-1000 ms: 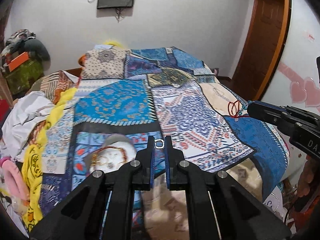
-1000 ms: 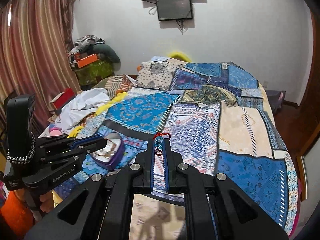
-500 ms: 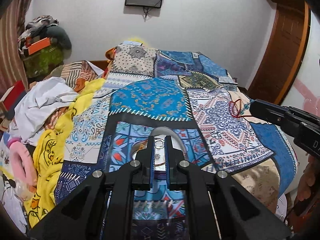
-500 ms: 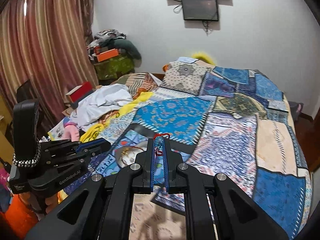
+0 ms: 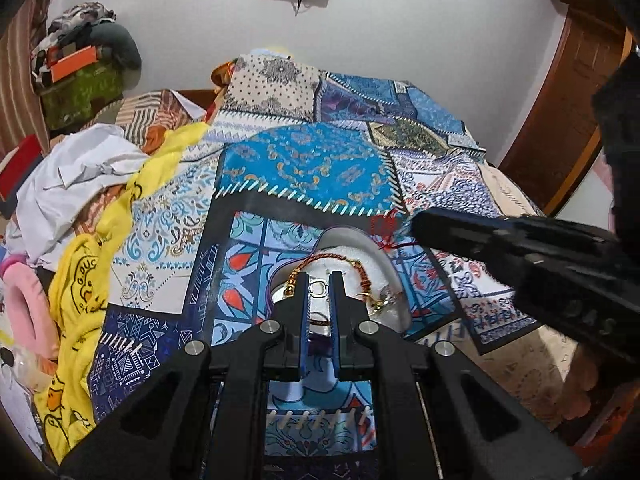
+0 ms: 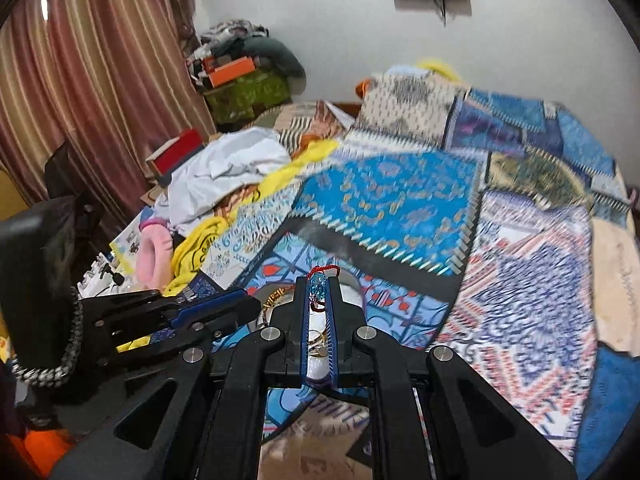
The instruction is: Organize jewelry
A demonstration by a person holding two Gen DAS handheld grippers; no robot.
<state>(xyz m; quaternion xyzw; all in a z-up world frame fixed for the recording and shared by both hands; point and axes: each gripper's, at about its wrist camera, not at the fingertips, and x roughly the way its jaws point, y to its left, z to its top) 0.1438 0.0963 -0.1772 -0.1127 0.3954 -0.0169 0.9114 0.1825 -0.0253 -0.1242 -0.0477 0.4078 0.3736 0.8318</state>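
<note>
An open jewelry box [image 5: 352,248] with a white lining lies on the patchwork bed cover, and a gold and red chain [image 5: 320,258] rests inside it. My left gripper [image 5: 319,276] hovers just over the box, shut on a small silver ring [image 5: 319,288]. My right gripper [image 5: 416,224] reaches in from the right above the box's far rim, shut on a red thread bracelet [image 5: 384,228]. In the right wrist view the bracelet's blue beads [image 6: 317,285] sit pinched between the right gripper's [image 6: 319,280] tips. The left gripper [image 6: 248,300] is close at its left, and the box [image 6: 352,288] shows behind both.
The bed cover [image 5: 304,168] stretches far back. White cloth [image 5: 80,184], a yellow garment [image 5: 80,280] and a pink ring-shaped item [image 5: 24,308] crowd the left edge. A wooden door [image 5: 568,100] stands at the right and a striped curtain [image 6: 80,80] hangs at the left.
Both grippers have moved left and down over the bed, each still pinching its piece. The jewelry box now lies directly under the left fingers, and the right gripper has come close above it.
</note>
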